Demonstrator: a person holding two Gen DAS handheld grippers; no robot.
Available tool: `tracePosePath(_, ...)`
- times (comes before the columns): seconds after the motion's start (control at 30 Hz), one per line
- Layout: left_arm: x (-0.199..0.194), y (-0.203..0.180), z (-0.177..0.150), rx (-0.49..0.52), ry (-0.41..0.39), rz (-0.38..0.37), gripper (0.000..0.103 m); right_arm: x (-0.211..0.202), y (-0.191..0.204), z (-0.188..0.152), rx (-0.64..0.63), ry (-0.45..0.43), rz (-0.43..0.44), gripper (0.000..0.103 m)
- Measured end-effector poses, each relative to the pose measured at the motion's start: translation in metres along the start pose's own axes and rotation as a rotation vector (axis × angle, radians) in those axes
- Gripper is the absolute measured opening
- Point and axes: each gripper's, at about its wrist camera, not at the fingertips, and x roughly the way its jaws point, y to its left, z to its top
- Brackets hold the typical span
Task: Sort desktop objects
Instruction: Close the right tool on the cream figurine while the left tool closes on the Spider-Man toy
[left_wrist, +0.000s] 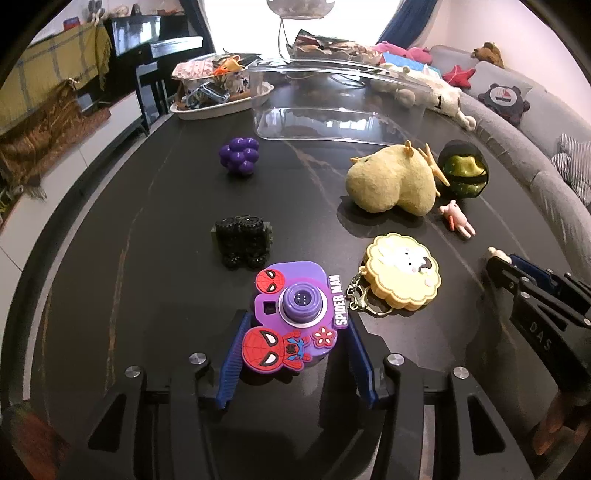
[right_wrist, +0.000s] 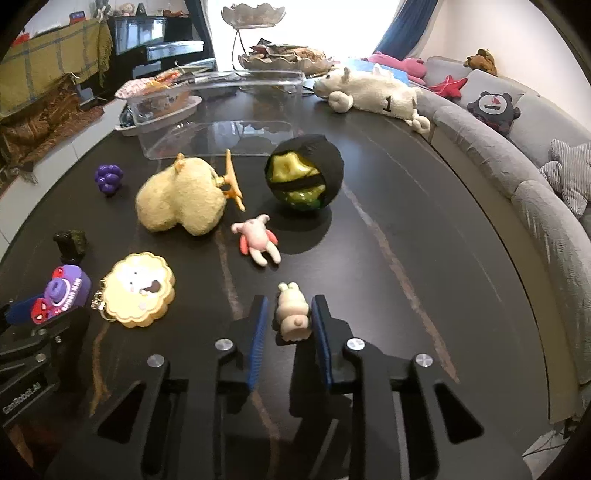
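A purple Spider-Man toy camera (left_wrist: 295, 295) lies on the dark table (left_wrist: 147, 258), and my left gripper (left_wrist: 295, 317) is shut on it, a blue pad against each side. In the right wrist view, my right gripper (right_wrist: 289, 300) is shut on a small cream rabbit figure (right_wrist: 291, 314) resting on the table. Around them lie a yellow cookie-shaped keychain (left_wrist: 404, 275), a black toy car (left_wrist: 242, 242), a purple grape ball (left_wrist: 239, 155), a yellow plush (right_wrist: 181, 199), a pink piglet figure (right_wrist: 258, 238) and a green-and-black ball (right_wrist: 304, 173).
A clear plastic bin (left_wrist: 332, 122) stands at the back of the table, with a tray of clutter (left_wrist: 218, 96) to its left. A white plush animal (right_wrist: 373, 94) lies at the far right edge. A grey sofa (right_wrist: 517, 147) curves along the right.
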Motion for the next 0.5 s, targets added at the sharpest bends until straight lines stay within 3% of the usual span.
tracePosePath(0.3, 0.000, -0.001, 0.000, 0.006, -0.001, 0.004, 0.047, 0.000, -0.001, 0.001, 0.012, -0.004, 0.005, 0.018)
tracePosePath(0.5, -0.010, -0.001, 0.000, 0.014, -0.020, -0.004, 0.043, -0.015, 0.002, 0.001, 0.008, -0.058, 0.023, 0.018)
